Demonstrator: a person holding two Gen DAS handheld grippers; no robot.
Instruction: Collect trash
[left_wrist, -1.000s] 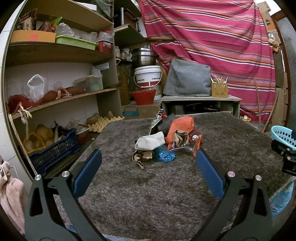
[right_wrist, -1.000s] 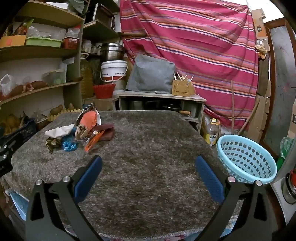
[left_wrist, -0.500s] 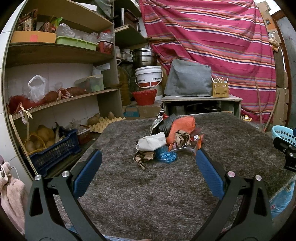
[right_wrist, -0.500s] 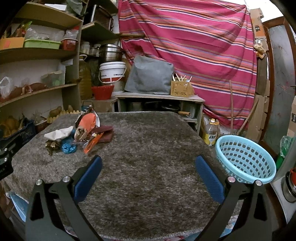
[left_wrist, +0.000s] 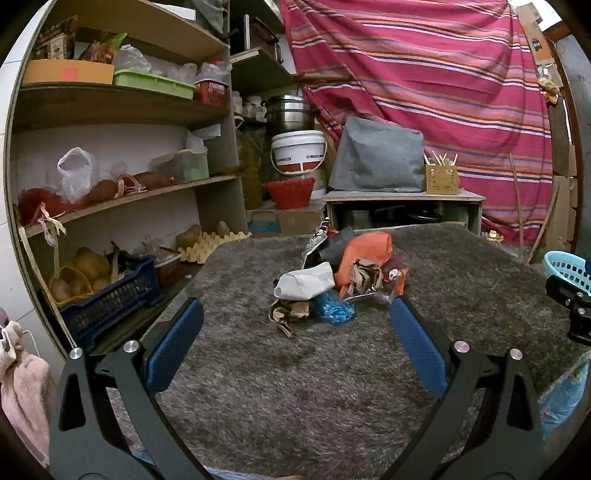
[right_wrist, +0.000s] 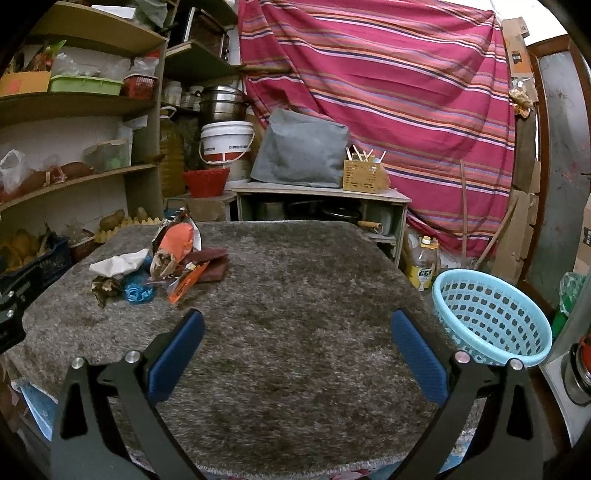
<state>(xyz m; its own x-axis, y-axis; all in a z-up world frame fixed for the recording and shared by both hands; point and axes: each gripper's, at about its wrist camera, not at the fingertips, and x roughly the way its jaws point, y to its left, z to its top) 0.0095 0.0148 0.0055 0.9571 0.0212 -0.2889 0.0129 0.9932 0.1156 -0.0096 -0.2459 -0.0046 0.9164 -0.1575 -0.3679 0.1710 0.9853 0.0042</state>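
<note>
Two black, blue-padded grippers, left (left_wrist: 295, 328) and right (right_wrist: 295, 328), hover released and empty above the grey shag-covered bench (right_wrist: 303, 295), near crumpled mixed trash (left_wrist: 332, 280) and a light-blue perforated plastic basket (right_wrist: 487, 317).

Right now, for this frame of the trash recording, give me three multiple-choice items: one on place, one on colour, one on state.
1. Where does the trash pile lie?
A. In the basket
B. On the grey rug
C. On a shelf

2. What colour is the basket?
A. Light blue
B. Red
C. Yellow

3. How do the left gripper and right gripper stand?
A. Both shut on trash
B. One holds a wrapper
C. Both open and empty

Answers: 1 B, the pile rests on the grey rug. 2 A, its perforated wall is light blue. 3 C, bare rug shows between each pair of fingers.
</note>
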